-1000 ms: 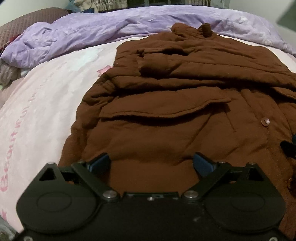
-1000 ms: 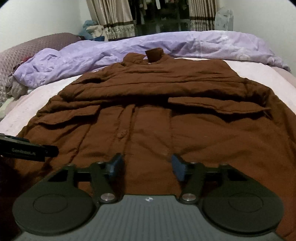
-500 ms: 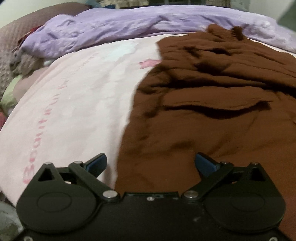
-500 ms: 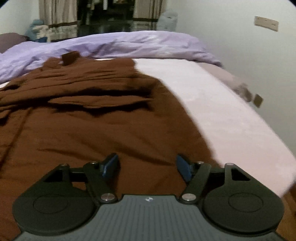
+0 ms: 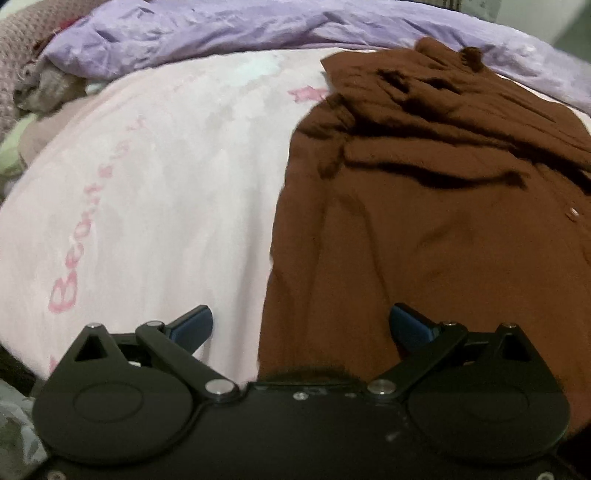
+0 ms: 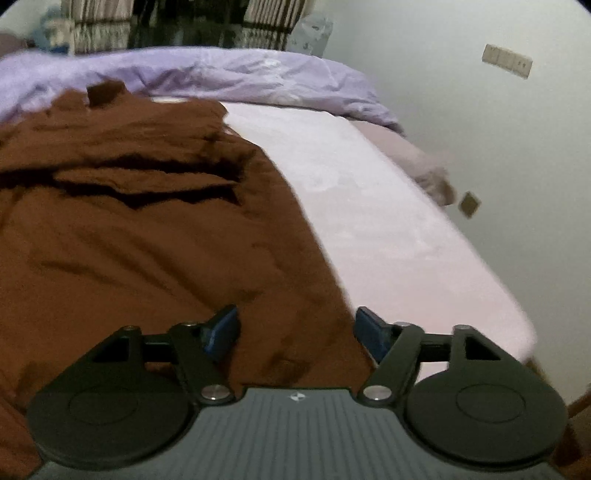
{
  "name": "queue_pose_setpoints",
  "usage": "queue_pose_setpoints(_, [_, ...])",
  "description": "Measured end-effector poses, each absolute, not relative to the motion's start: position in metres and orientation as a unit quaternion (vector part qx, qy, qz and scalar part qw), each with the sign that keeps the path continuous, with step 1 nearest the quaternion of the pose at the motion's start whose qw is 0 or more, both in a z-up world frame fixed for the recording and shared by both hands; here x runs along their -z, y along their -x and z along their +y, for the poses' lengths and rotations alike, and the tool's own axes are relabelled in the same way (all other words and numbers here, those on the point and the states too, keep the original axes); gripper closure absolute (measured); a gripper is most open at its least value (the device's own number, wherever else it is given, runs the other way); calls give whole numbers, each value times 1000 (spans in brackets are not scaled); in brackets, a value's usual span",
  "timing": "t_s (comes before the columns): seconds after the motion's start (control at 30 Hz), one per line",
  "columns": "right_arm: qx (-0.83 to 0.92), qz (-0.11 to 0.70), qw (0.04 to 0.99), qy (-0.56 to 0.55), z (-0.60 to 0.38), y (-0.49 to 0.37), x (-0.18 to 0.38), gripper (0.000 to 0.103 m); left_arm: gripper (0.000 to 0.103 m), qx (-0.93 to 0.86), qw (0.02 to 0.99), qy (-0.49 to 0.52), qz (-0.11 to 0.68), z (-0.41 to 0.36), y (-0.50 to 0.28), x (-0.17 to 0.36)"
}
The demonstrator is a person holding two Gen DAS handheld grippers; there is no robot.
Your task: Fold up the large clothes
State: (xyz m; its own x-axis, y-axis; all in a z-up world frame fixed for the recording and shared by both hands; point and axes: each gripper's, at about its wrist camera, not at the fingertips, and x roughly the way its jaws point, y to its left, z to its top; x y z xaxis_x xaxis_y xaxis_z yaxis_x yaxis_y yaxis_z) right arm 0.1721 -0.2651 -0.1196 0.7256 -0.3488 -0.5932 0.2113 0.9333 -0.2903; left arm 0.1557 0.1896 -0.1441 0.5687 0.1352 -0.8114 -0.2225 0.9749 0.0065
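Observation:
A large brown coat (image 5: 424, 206) lies spread on the bed, collar at the far end, hem nearest me. It also shows in the right wrist view (image 6: 140, 236). My left gripper (image 5: 301, 325) is open and empty, straddling the coat's left bottom edge where it meets the sheet. My right gripper (image 6: 295, 328) is open and empty over the coat's right bottom edge. Both views are slightly blurred.
The pink sheet (image 5: 155, 192) with pink lettering lies left of the coat, and a bare strip of it (image 6: 369, 206) lies to the right. A crumpled purple duvet (image 5: 221, 29) runs along the far end. The bed's right edge and the wall (image 6: 498, 147) are close.
Both grippers have moved apart from the coat's middle, the left to its left edge and the right to its right edge. Both stayed open. The coat has not moved.

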Motion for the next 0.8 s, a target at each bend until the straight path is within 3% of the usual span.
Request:
queue_pose_setpoints(0.3, [107, 373, 921, 30, -290, -168, 125, 8, 0, -80, 884, 67, 455, 192, -142, 151])
queue_pose_setpoints(0.37, [101, 370, 924, 11, -297, -164, 128, 3, 0, -72, 886, 74, 453, 195, -143, 153])
queue_pose_setpoints(0.53, [110, 378, 919, -20, -309, -164, 132, 0, 24, -70, 893, 63, 441, 187, -139, 145])
queue_pose_setpoints(0.57, [82, 377, 922, -32, -308, -163, 131, 9, 28, -76, 893, 66, 438, 186, -139, 145])
queue_pose_setpoints(0.6, [70, 376, 923, -38, -307, -163, 129, 29, 35, -81, 894, 67, 435, 185, -140, 144])
queue_pose_setpoints(0.63, [72, 377, 923, -35, -306, -164, 127, 33, 40, -90, 896, 64, 431, 182, -141, 143])
queue_pose_setpoints(0.67, [72, 376, 923, -37, -306, -165, 125, 42, 51, -98, 897, 61, 427, 180, -142, 142])
queue_pose_setpoints(0.7, [62, 372, 925, -52, -306, -164, 121, 68, 75, -104, 899, 53, 423, 178, -142, 139])
queue_pose_setpoints(0.73, [42, 372, 924, -77, -308, -163, 118, 80, 88, -87, 902, 62, 418, 178, -143, 135])
queue_pose_setpoints(0.8, [53, 360, 929, -64, -301, -160, 108, 83, 90, -79, 904, 72, 415, 177, -147, 128])
